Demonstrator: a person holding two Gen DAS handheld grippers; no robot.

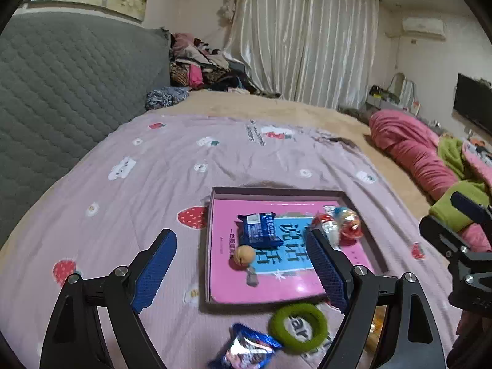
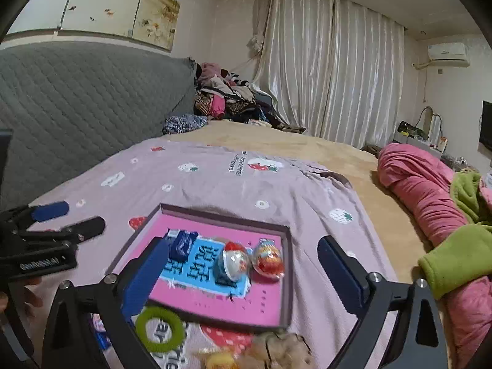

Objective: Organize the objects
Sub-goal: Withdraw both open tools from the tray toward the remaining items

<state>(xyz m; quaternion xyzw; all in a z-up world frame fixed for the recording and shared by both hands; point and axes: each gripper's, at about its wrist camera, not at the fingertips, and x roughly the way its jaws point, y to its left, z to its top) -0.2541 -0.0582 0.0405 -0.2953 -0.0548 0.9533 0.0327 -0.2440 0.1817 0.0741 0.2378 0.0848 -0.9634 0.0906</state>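
Nearest, a green ring point(image 1: 297, 327) is lying at six o'clock with a blue packet point(image 1: 246, 350) beside it on the sheet point(image 1: 153, 160). Both the left gripper point(image 1: 243, 264) and right gripper point(image 2: 246, 272) are standing apart, gripping nothing. At twelve o'clock, the tray point(image 1: 212, 246) is holding a blue wrapper point(image 1: 259, 230), two egg toys point(image 2: 253, 261) and a ball point(image 1: 244, 255) on a pink book. "GenRobot.AI" is showing on the left gripper.

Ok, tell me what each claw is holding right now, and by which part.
Nothing is held. The left claw and the right claw both stand open and empty above the tray.
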